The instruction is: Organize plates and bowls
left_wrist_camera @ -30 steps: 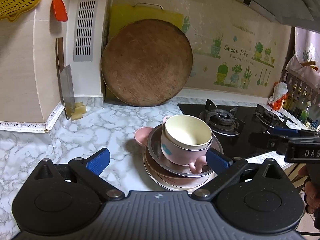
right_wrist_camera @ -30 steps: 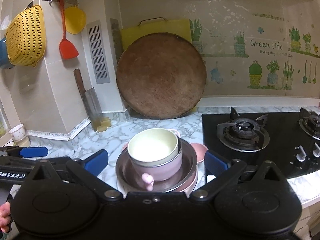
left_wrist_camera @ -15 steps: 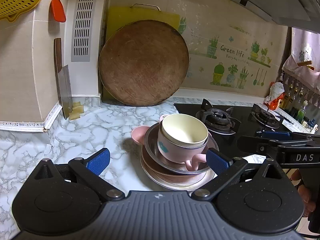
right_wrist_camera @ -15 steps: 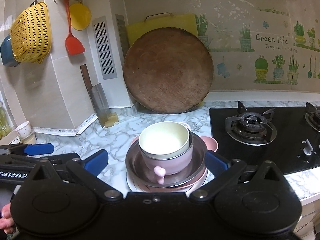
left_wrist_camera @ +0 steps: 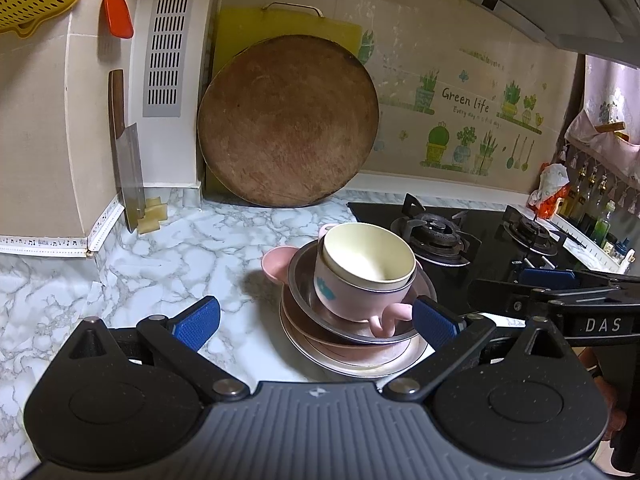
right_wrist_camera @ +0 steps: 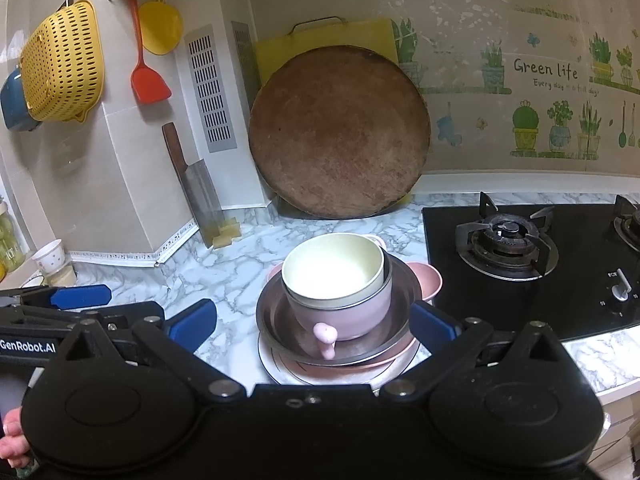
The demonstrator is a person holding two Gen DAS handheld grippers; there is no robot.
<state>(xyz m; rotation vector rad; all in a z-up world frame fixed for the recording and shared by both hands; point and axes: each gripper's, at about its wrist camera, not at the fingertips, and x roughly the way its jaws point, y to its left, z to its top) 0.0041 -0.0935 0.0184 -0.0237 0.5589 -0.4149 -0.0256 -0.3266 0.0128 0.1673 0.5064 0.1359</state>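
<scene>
A stack of dishes stands on the marble counter (left_wrist_camera: 192, 248). A cream bowl (left_wrist_camera: 368, 254) nests in a pink bowl with a handle (left_wrist_camera: 340, 296), inside a steel bowl (left_wrist_camera: 316, 312), on pink and white plates (left_wrist_camera: 352, 354). A small pink bowl (left_wrist_camera: 276, 264) sits behind the stack. In the right wrist view the cream bowl (right_wrist_camera: 332, 268) tops the same stack. My left gripper (left_wrist_camera: 316, 320) is open and empty, its fingers either side of the stack's front. My right gripper (right_wrist_camera: 312, 322) is open and empty, straddling the stack's front. Each gripper shows in the other's view.
A round wooden board (left_wrist_camera: 288, 120) and a yellow cutting board (left_wrist_camera: 240, 28) lean on the back wall. A cleaver (left_wrist_camera: 128, 160) leans at the left wall. The black gas stove (right_wrist_camera: 520, 256) lies right of the stack. A yellow colander (right_wrist_camera: 60, 60) and red spatula (right_wrist_camera: 146, 76) hang on the wall.
Both grippers have shifted slightly around the stack; the right view has moved left so the stack sits more to the right. The dishes have not moved. Both stay open.
</scene>
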